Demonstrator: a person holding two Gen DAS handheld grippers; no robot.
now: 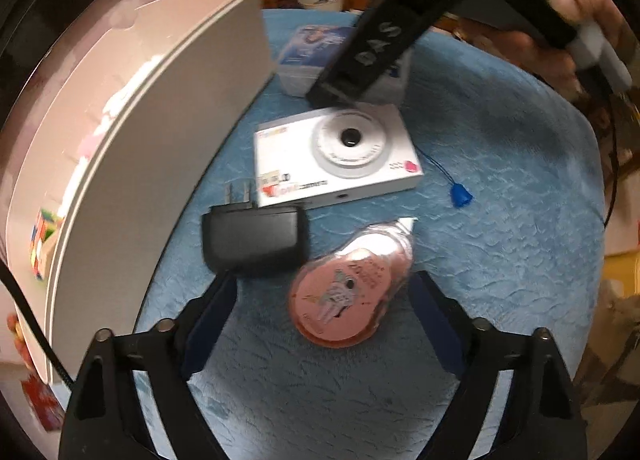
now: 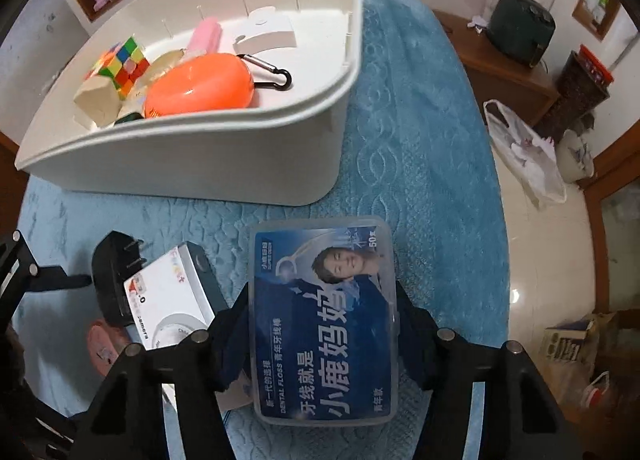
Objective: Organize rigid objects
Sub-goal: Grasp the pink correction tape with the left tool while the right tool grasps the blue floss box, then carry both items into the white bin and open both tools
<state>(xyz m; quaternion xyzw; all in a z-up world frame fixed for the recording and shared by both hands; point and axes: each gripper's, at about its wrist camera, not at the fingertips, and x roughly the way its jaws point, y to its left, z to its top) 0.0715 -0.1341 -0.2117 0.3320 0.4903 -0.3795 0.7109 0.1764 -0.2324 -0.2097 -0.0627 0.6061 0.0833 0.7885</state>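
Observation:
On a blue towel lie a white compact camera, a black plug adapter and a pink correction-tape dispenser. My left gripper points down over the dispenser. It is open: the right finger stands near the dispenser's edge and the left finger is well clear of it. In the right wrist view, a clear dental floss box with a blue label sits between the fingers of my right gripper. The pads press on both of its long sides.
A white bin stands on the towel beyond the floss box, holding a Rubik's cube, an orange egg-shaped case and a carabiner. The camera's blue strap tip lies to its right. The towel's right edge drops to a floor with a plastic bag.

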